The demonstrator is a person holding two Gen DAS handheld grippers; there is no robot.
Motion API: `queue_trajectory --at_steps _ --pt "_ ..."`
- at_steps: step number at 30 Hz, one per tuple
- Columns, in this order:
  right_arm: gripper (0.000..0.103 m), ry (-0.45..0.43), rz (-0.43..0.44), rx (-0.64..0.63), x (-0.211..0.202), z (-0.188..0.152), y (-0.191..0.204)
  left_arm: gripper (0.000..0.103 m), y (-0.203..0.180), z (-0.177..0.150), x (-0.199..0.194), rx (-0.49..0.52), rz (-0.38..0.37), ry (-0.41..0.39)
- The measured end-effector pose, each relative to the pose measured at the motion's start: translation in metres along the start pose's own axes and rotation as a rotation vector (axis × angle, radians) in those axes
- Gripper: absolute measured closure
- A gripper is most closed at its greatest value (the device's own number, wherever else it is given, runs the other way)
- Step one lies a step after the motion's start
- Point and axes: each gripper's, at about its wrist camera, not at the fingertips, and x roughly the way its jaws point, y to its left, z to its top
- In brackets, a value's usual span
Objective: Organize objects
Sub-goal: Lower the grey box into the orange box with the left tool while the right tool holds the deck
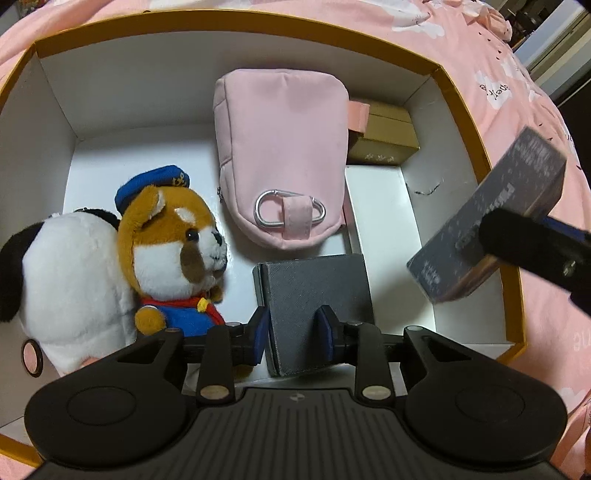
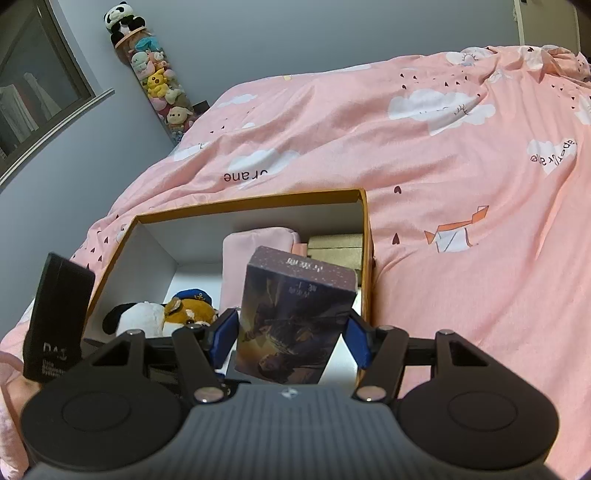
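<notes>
The left tongs (image 1: 294, 328) pinch a grey case (image 1: 314, 291) low in the open box (image 1: 236, 29), at 6 o'clock from the pink pouch (image 1: 282, 155). The right tongs (image 2: 291, 341) clamp a book (image 2: 295, 314) above the box's 3 o'clock side; if it drops now, it could clip the wall or land on the case.

Pink bedspread (image 2: 424, 177) printed with white clouds and small dark hearts, rumpled at the far edge. Tall clear tube of plush toys (image 2: 162, 81) against the grey wall (image 2: 295, 40), a toy panda (image 2: 122, 20) on top. Dark-framed window (image 2: 37, 85) at left.
</notes>
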Motion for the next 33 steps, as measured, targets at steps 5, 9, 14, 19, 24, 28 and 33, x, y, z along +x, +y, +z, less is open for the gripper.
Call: queue_trajectory --at_steps 5,9,14,19,24,28,33 --pt "0.04 0.015 0.008 -0.002 0.002 -0.002 -0.001 0.064 0.004 -0.006 -0.035 0.063 -0.037 -0.076" --pt "0.04 0.015 0.012 -0.002 0.003 -0.001 0.0 0.046 0.008 -0.014 -0.066 0.153 0.069 -0.143" --pt "0.04 0.016 0.023 -0.005 0.003 -0.002 0.002 0.038 0.014 -0.012 -0.065 0.209 0.152 -0.167" --pt "0.04 0.026 0.028 -0.003 0.003 -0.004 0.003 0.032 -0.01 -0.007 -0.043 0.437 0.298 -0.214" --pt "0.04 0.028 0.033 -0.013 0.003 -0.002 0.003 0.028 -0.012 0.006 -0.023 0.489 0.345 -0.138" --pt "0.04 0.037 0.036 -0.021 0.007 -0.002 0.003 0.049 -0.003 0.013 -0.016 0.461 0.321 -0.113" --pt "0.04 0.046 0.031 -0.027 0.008 -0.003 0.003 0.055 0.005 0.02 -0.031 0.445 0.296 -0.173"
